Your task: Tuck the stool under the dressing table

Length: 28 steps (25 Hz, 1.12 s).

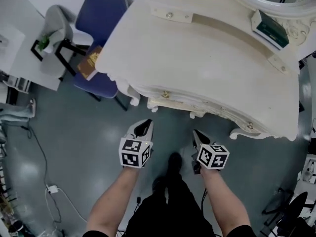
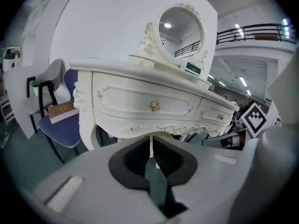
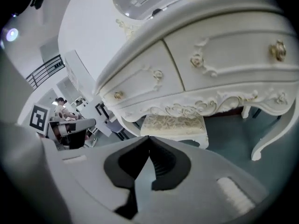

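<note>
Floor (image 1: pixel 74 147): wide open teal stretch left of the left claw and behind both, so there's plenty of room to back away. A cable (image 1: pixel 39 152) trails well off to the left.
Table (image 1: pixel 207 58): right ahead of both claws, carved front edge overhanging. Lift a claw here and I'd expect it to knock the apron or a brass knob.
Chair (image 1: pixel 106 19): blue, far ahead-left of the left claw, close by the table's end. Little room on that side.
Stool (image 3: pixel 173 123): cream seat just ahead of the right claw, under the apron between the curved legs. It looks mostly tucked. An off-centre push could skew it into a leg (image 3: pixel 266 139).
Left claw (image 1: pixel 144 127): pinched together, holding nothing, just short of the table front.
Right claw (image 1: pixel 196 134): tips meeting, empty too. With the jaws closed like this, I'd say a nudge risks the tip sliding off the seat edge.
</note>
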Tool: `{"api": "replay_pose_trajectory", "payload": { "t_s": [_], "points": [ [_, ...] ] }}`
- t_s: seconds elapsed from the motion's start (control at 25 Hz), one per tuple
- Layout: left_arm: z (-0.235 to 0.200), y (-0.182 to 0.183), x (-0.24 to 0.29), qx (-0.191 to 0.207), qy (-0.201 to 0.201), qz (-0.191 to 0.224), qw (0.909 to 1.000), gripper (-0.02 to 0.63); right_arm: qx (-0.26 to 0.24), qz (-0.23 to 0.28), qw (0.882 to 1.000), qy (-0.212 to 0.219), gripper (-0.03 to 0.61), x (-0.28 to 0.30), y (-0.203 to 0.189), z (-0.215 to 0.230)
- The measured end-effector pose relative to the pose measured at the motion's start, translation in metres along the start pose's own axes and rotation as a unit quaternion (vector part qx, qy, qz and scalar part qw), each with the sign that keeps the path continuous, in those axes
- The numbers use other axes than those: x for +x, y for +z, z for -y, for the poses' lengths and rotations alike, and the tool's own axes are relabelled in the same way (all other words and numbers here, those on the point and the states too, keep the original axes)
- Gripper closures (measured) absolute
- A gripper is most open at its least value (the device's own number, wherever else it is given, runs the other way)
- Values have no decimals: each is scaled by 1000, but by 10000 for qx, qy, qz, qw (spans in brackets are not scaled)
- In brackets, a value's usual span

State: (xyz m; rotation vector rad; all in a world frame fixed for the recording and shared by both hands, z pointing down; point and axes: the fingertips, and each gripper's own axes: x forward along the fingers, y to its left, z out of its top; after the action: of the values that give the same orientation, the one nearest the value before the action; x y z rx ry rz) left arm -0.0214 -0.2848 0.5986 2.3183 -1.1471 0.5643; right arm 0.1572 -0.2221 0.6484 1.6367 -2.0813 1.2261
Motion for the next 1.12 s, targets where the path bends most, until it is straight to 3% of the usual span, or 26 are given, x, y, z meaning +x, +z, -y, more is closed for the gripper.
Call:
{"api": "replay_pose_trajectory", "payload": {
  "t_s": [0.28, 0.52, 0.84, 1.12],
  "points": [
    [1, 67, -58, 45, 202, 147, 9997, 581, -298, 269, 9987, 319, 575, -37, 76, -61],
    [14, 128, -87, -127, 204, 483, 9985, 592, -452, 415, 9972, 432, 575, -72, 133, -78],
    [51, 174, -106, 250, 48, 631, 9977, 597, -875, 296, 9901, 1058, 577, -98, 160, -110],
    [68, 194, -134, 467, -116, 821, 9955, 597, -1093, 638, 9833, 1305, 577, -130, 185, -142]
  ]
}}
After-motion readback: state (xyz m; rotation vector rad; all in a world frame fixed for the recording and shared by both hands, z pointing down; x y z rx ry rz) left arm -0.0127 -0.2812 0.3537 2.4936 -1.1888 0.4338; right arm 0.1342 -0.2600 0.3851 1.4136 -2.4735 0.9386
